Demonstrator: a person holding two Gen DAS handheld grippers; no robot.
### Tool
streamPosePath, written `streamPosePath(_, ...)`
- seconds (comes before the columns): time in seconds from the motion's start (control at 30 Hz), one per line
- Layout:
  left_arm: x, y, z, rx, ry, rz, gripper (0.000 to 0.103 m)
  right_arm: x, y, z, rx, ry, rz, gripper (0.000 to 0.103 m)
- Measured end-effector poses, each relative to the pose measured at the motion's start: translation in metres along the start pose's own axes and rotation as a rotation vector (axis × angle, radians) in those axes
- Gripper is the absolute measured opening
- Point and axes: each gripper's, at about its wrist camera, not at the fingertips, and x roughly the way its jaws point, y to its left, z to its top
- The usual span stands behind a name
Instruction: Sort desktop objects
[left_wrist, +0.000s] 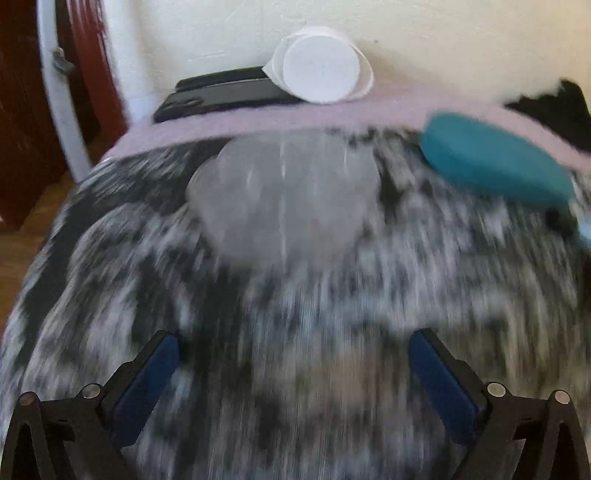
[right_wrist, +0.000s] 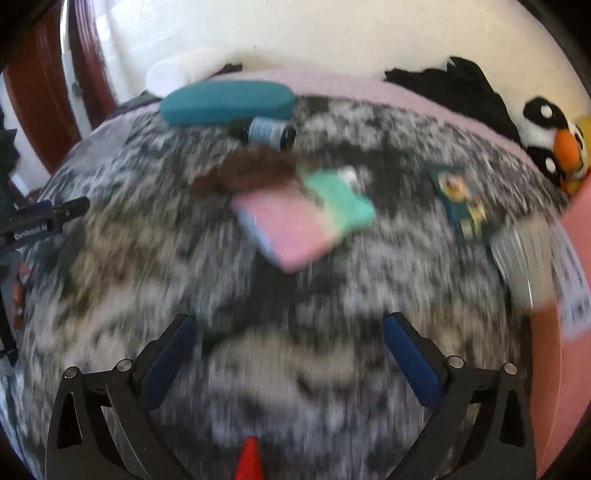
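Opening step, by the look of it: nothing picked yet. Left tongs (left_wrist: 293, 369) spread wide, empty, pointing down over the mottled grey worktop (left_wrist: 295, 314). Ahead of them a clear plastic container (left_wrist: 284, 199); teal case (left_wrist: 495, 162) off to its right, near the far edge.

Right tongs (right_wrist: 290, 354) likewise wide apart and empty. Pink-and-green pad (right_wrist: 299, 225) lies ahead of them, brown tuft (right_wrist: 247, 171) just behind it, small bottle (right_wrist: 267, 133) beside the case.

Both views blurred. Next move likely needs a steady approach and one chosen target per hand.
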Motion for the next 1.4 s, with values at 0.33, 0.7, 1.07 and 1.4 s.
streamPosePath(0.33, 0.044, -0.009, 0.057, 0.016, -0.016, -0.006, 0.098, 0.04, -0.001, 0.065, 0.014, -0.041, -0.003, 0.099)
streamPosePath(0.7, -0.044, -0.012, -0.012, 0.013, -0.077, -0.02, 0.097, -0.032, -0.002, 0.019, 0.027, -0.097, 0.066, 0.063)
streamPosePath(1.07, -0.213, -0.062, -0.123, 0.104, -0.122, -0.145, 0.097, -0.185, -0.007, -0.117, 0.061, -0.173, 0.151, 0.063)
streamPosePath(1.4, -0.319, -0.174, -0.191, 0.242, -0.18, -0.34, 0.097, -0.29, -0.045, -0.223, 0.183, -0.265, 0.152, 0.063)
